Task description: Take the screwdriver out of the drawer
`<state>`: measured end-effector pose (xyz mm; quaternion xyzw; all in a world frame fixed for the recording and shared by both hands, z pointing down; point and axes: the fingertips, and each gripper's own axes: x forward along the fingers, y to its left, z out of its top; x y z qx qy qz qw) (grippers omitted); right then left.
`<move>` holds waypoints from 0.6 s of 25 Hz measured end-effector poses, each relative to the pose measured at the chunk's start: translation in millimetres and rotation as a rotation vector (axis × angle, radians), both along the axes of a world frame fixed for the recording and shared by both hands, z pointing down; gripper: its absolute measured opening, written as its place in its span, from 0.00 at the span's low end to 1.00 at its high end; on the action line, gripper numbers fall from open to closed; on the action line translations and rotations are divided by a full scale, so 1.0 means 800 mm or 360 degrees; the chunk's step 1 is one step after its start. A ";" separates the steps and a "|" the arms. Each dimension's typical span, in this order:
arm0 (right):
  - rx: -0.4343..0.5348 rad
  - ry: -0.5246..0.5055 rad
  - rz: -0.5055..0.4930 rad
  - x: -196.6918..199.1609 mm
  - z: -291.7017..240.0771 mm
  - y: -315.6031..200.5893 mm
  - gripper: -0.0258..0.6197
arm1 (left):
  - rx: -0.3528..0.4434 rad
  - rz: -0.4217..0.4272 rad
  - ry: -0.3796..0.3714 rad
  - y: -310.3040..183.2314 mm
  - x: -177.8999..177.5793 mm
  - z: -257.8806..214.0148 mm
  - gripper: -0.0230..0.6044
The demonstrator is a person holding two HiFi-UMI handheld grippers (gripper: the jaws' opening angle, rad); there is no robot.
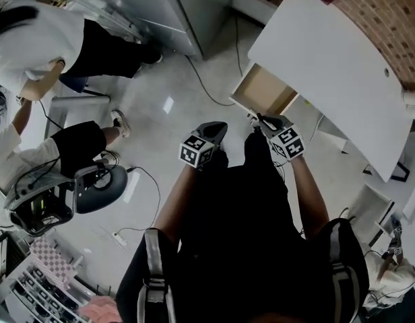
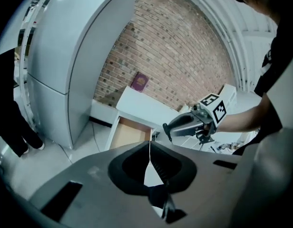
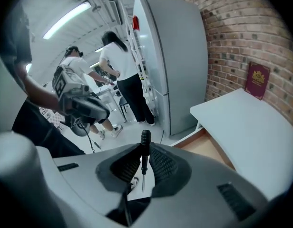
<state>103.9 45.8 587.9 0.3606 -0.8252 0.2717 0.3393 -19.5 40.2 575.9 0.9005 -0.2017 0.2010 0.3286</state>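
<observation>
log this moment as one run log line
right gripper: shut on screwdriver, outside drawer | left gripper: shut, empty | drawer: open

Rough brick wall, wooden drawer, glossy floor

Left claw, jaws closed tip to tip. Beyond its tips, an open drawer projects from beneath a white counter bearing a maroon booklet. Above and right of the tips, the right claw grips a dark-handled screwdriver. Brick wall behind.
</observation>
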 end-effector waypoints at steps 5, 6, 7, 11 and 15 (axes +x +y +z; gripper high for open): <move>0.0145 -0.0035 0.0147 -0.033 -0.034 0.039 0.21 | 0.0173 0.0218 0.0007 -0.004 -0.008 -0.034 0.06; 0.0169 -0.0049 0.0190 -0.035 -0.039 0.043 0.21 | 0.0200 0.0260 0.0021 -0.005 -0.007 -0.040 0.06; 0.0188 -0.0064 0.0229 -0.035 -0.043 0.048 0.21 | 0.0220 0.0292 0.0035 -0.002 -0.005 -0.046 0.07; 0.0246 -0.0126 0.0328 -0.035 -0.057 0.069 0.21 | 0.0275 0.0344 0.0058 0.013 -0.005 -0.063 0.07; 0.0303 -0.0141 0.0376 -0.036 -0.064 0.087 0.21 | 0.0307 0.0384 0.0071 0.029 -0.008 -0.071 0.06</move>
